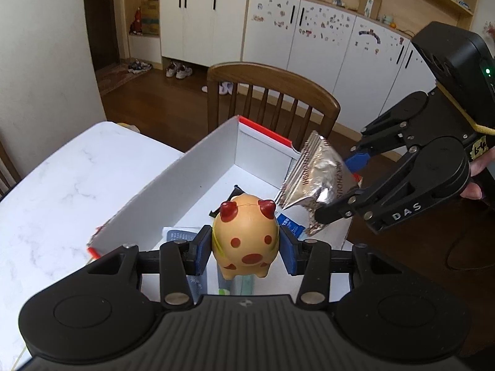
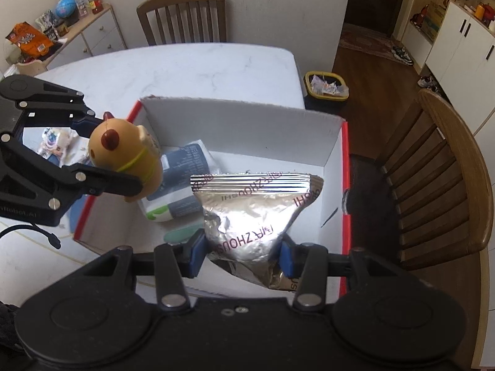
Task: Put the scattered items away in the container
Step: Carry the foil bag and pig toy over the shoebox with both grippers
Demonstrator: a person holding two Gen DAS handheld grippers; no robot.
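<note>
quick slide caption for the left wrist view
Left gripper holds a toy pig over the box; right gripper brings a foil packet.

Tan rubber pig toy with red spots and horns (image 1: pixel 246 241) held above open white cardboard box with red rim (image 1: pixel 173 182), crinkled silver foil snack pouch (image 2: pixel 250 213) held over it, white-and-blue packet (image 2: pixel 182 182) lying inside

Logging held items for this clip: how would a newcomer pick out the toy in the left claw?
Find the white cardboard box with red edges on the marble table. Over its near end the left claw grips a small tan pig figurine. Unlike the silver foil bag beside it, it is round, with dark red ears and spots.
</note>
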